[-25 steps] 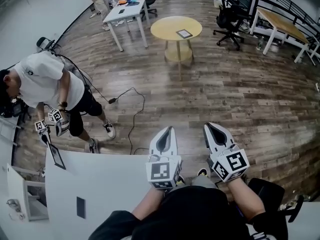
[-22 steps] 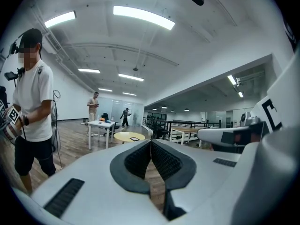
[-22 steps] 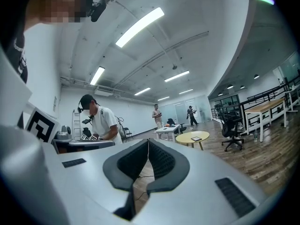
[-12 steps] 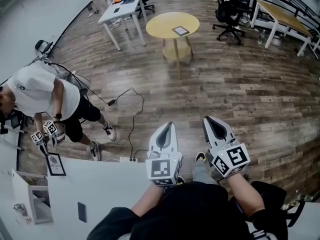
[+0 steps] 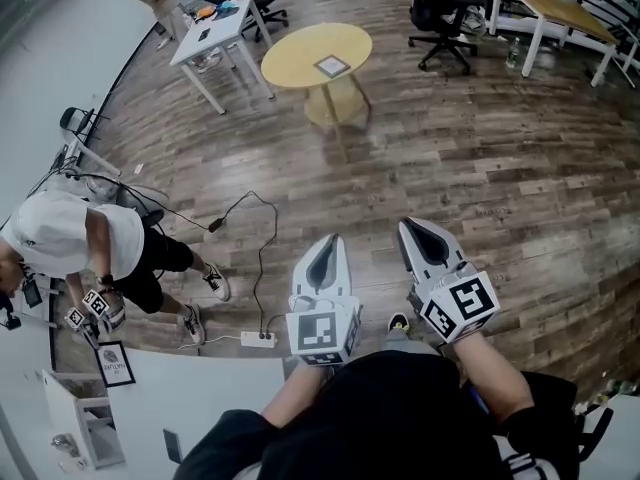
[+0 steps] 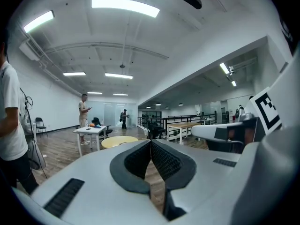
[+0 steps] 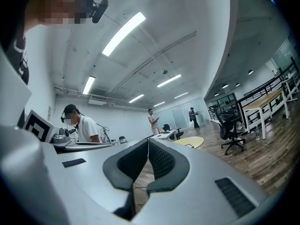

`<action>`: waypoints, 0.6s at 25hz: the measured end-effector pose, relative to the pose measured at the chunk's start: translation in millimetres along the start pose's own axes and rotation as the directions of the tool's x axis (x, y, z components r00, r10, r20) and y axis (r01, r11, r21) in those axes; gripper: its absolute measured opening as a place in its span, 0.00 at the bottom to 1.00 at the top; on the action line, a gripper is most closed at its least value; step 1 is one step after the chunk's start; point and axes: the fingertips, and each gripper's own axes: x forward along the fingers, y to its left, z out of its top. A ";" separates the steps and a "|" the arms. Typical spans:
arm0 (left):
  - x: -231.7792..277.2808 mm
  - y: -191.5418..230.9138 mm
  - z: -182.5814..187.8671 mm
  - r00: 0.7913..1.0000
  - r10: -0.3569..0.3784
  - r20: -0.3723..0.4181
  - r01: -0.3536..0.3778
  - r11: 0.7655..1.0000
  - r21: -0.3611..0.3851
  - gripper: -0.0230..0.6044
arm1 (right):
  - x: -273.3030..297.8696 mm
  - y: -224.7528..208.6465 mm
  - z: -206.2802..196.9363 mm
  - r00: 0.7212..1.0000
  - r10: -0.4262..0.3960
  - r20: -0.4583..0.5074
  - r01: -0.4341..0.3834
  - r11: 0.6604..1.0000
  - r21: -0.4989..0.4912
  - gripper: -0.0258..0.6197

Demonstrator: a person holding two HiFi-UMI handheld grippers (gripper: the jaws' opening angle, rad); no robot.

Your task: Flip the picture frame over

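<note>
A small picture frame lies flat on a round yellow table far ahead across the wooden floor; that table also shows small in the left gripper view and the right gripper view. My left gripper and right gripper are held side by side close to my body, pointing level over the bare floor, well short of the table. Both are shut with nothing between the pads, as seen in the left gripper and right gripper views.
A person in a white shirt bends at the left over a white table, holding grippers by another standing frame. A power strip and cable lie on the floor. Beyond are a white desk, office chairs and a wooden desk.
The view has moved forward: the white table has slid down and out at the bottom, the person at the left has dropped lower. Both grippers travel along, still shut and side by side.
</note>
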 end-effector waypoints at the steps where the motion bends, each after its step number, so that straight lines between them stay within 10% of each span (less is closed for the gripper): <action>1: 8.1 -2.8 -0.2 1.000 -0.003 -0.003 0.003 1.000 -0.003 0.07 | 2.5 -7.4 0.3 1.000 0.003 0.003 -0.003 1.000 0.003 0.07; 15: 59.5 -0.8 7.8 1.000 0.011 0.010 -0.011 1.000 0.012 0.07 | 39.6 -47.3 1.6 0.999 0.034 0.010 -0.034 0.999 0.018 0.07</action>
